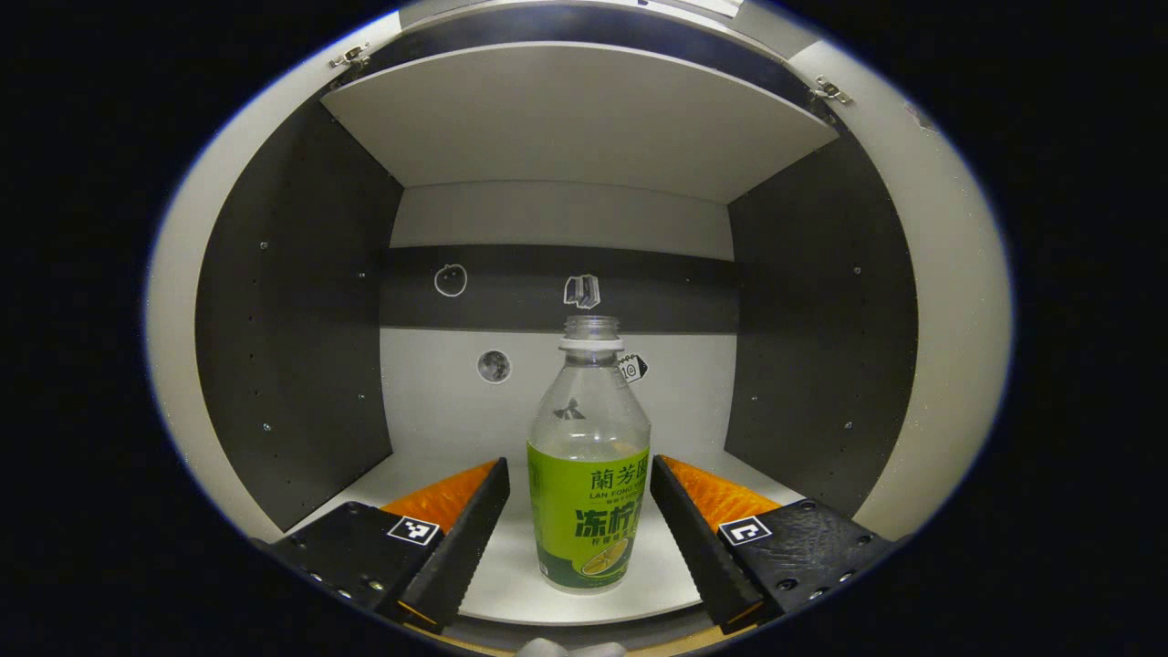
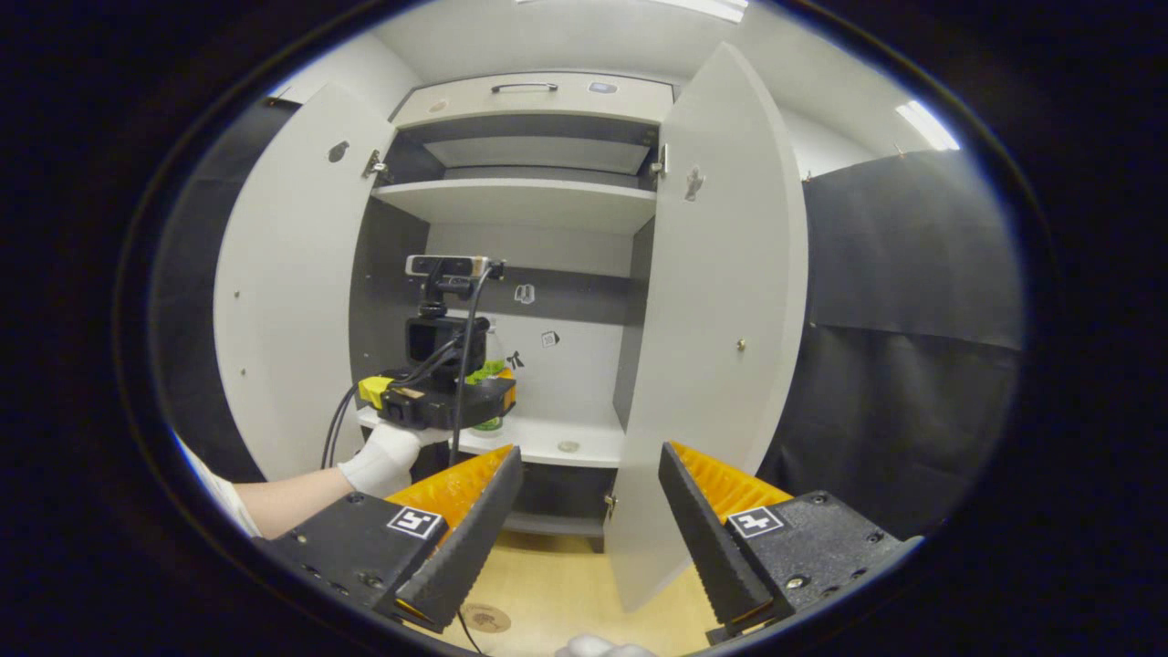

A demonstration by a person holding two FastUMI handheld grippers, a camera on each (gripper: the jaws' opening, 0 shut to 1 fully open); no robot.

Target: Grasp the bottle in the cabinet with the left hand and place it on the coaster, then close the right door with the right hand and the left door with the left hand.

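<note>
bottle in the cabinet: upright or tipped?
Upright. In the left gripper view the bottle stands on its base on the cabinet shelf, uncapped neck pointing straight up, between the open left gripper fingers.

A tall pale grey laminate cabinet with dark grey inner walls anchors the booth. Beside it on the right hangs a black cloth wall; above that cloth a bright ceiling strip light glows. Below the cabinet lies light yellow wooden flooring. Inside the cabinet, a pale grey shelf board sits overhead, and small stickers dot the back panel.
</note>
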